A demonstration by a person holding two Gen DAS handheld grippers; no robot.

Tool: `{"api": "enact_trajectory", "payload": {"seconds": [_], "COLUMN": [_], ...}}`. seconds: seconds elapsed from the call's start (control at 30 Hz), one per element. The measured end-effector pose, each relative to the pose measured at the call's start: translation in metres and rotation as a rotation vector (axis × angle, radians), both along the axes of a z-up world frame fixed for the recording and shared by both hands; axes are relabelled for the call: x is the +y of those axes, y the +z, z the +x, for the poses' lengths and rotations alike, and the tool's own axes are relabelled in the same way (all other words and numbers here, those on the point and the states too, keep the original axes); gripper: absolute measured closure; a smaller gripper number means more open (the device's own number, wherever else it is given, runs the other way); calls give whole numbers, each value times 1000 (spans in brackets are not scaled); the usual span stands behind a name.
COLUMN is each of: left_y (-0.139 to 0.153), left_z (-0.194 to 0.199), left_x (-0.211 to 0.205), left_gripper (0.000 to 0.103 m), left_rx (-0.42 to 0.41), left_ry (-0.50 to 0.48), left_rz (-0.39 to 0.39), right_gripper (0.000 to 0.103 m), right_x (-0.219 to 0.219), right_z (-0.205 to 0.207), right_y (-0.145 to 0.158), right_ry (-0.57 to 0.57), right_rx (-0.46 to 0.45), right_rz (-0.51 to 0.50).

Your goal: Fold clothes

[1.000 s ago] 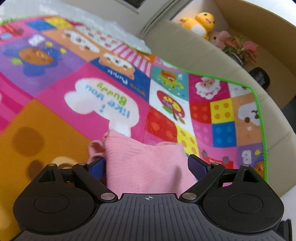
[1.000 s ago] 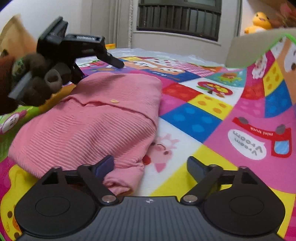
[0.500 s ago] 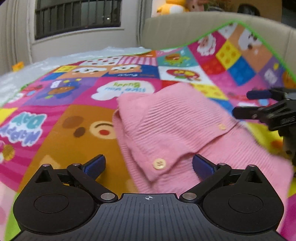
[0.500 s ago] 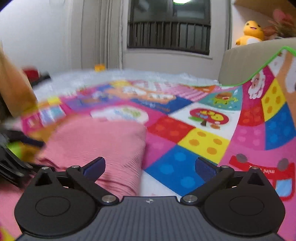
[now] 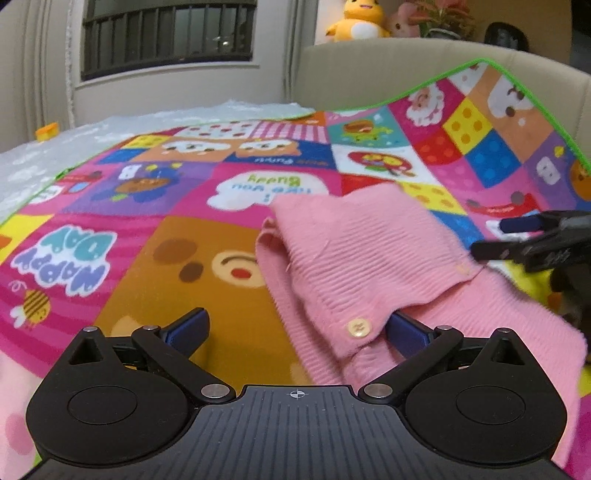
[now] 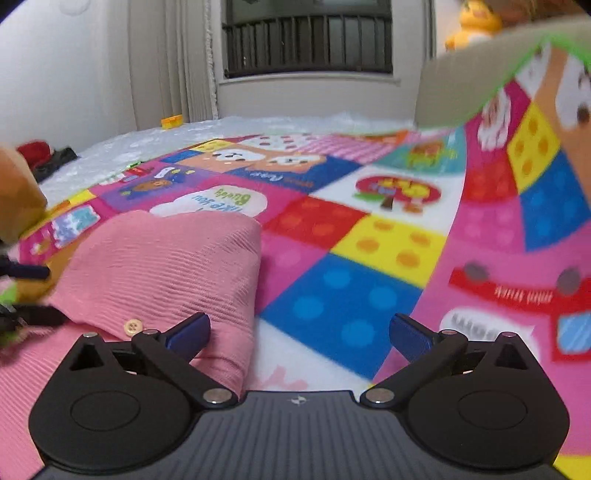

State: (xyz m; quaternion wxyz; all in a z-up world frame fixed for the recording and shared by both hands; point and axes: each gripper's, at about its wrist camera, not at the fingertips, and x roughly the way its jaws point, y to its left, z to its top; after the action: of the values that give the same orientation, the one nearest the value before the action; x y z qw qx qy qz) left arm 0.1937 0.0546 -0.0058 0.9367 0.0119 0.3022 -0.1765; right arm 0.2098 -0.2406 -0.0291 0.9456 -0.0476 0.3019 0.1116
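A pink ribbed garment (image 5: pixel 369 251) with pale buttons lies folded on the colourful play mat (image 5: pixel 147 206). My left gripper (image 5: pixel 297 330) is open, low at the garment's near left corner; its right finger (image 5: pixel 406 332) sits partly under a buttoned flap. At the right edge of this view the right gripper (image 5: pixel 506 238) hovers beside the garment. In the right wrist view the garment (image 6: pixel 166 266) is at the left, and my right gripper (image 6: pixel 299 330) is open, its left finger (image 6: pixel 188 328) over the fabric's edge. The left gripper (image 6: pixel 33 293) shows blurred at the far left.
The mat (image 6: pixel 369 295) curls up against a beige padded back (image 5: pixel 369 70) at the right. Plush toys (image 5: pixel 354 22) and a plant sit above it. A white crinkled sheet (image 5: pixel 55 155) with a small orange object (image 5: pixel 47 131) lies beyond the mat. A brown shape (image 6: pixel 14 199) stands at the left.
My left gripper has come off the garment's far end and dropped low to its near corner. The right gripper shifted slightly along the garment's right edge. Both stayed open.
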Motion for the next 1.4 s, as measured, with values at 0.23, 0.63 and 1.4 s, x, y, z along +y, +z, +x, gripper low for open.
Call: {"api": "enact_trajectory", "payload": {"seconds": [0.23, 0.63, 1.4], "left_y": [38, -33, -12], "left_z": [2, 98, -33], "left_x": [-8, 12, 68], "left_gripper": [0, 0, 0], "left_rx": [-77, 182, 42], "left_ry": [-120, -64, 91], "left_rz": [-212, -439, -177], "right_gripper": [0, 0, 0], "right_x": [6, 10, 86], "right_z": [4, 9, -136], "right_y": [-14, 20, 28], "right_ry": [7, 59, 663], "right_rx": [25, -107, -140], "right_rz": [-34, -24, -407]}}
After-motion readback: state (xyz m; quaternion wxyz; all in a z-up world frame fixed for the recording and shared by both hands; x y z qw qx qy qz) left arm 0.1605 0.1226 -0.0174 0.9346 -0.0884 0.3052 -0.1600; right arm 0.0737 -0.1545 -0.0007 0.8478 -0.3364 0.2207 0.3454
